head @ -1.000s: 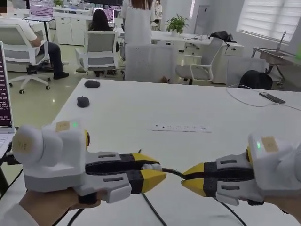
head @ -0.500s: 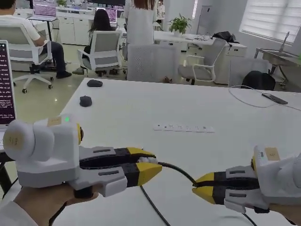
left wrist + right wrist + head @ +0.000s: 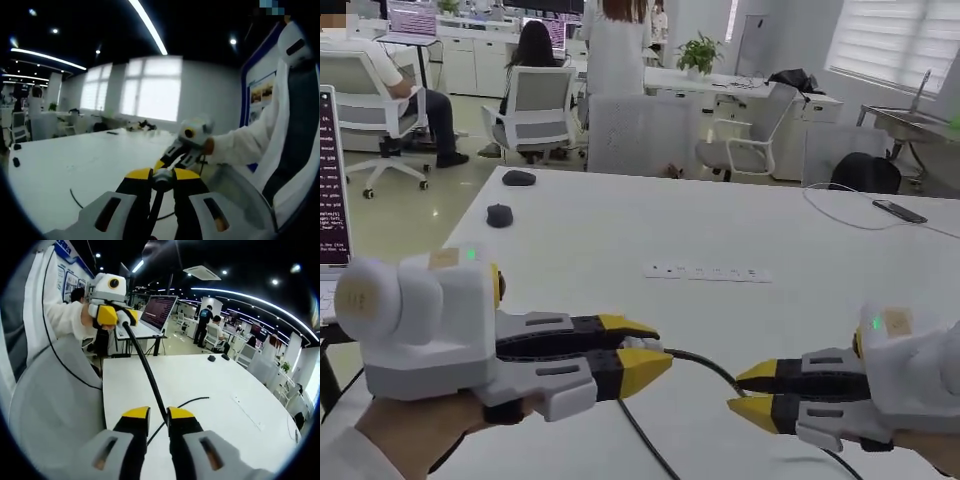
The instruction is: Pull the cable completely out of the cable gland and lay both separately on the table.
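The left tool is clamped on the cable gland, a small pale grey-white fitting caught right at its yellow tips. In the left gripper view the cable gland shows as a round, light-coloured piece wedged between the two jaws, just ahead of their black inner faces. A thin black cable leaves the gland on the side facing the right tool, dips in a shallow curve and runs into that tool's tips, which are closed on it. The two tools point at each other, tips near but apart, both held above the white counter. From beneath the left tool's jaws another black length drops down and away towards the person, so the cable passes through the gland and is not out of it. In the right gripper view the cable rises as a taut, nearly straight line from between the right tool's jaws, close against one of them, up to the left tool beyond; a loose black stretch lies on the counter just past the jaws. In the left gripper view the right tool sits directly beyond the gland, held by a hand in a white sleeve.
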A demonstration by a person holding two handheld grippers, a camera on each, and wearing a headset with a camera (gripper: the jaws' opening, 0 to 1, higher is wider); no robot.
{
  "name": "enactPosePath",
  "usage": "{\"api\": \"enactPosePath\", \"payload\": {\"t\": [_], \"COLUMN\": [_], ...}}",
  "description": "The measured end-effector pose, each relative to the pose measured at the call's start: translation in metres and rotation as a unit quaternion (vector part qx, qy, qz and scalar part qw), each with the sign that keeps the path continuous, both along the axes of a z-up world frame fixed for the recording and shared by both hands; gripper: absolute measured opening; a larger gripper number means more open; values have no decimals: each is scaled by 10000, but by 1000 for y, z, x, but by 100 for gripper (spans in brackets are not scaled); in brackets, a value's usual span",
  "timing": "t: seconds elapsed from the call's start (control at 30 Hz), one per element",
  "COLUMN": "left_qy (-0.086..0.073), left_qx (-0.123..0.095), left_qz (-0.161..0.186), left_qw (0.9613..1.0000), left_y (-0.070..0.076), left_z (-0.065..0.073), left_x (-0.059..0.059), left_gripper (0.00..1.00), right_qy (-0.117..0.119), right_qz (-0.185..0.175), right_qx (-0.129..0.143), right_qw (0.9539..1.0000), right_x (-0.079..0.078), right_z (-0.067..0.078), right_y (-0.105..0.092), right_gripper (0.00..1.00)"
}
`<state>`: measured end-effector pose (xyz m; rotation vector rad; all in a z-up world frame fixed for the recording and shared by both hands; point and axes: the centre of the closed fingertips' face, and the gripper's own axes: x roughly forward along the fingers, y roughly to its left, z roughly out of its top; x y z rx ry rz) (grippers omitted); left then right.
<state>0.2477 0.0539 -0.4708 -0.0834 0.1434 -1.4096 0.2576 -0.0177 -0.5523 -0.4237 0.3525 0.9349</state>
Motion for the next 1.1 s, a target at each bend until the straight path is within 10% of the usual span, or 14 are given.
{"api": "enactPosePath", "payload": {"t": [0.47, 1.1], "left_qy": [42, 97], "left_qx": [68, 11], "left_qz": [-132, -204], "left_qw": [9999, 9997], "left_y": [-8, -14], "left_z": [-5, -2], "left_x": [-4, -6], "left_gripper": [16, 16], "right_qy": [-783, -755], "right_qz": [834, 1025], "right_qx": [29, -22], "right_qw": [9934, 9919], "right_x": [-11, -14], "right_z": [60, 56], "right_y": [52, 58], "right_gripper": [17, 6]}}
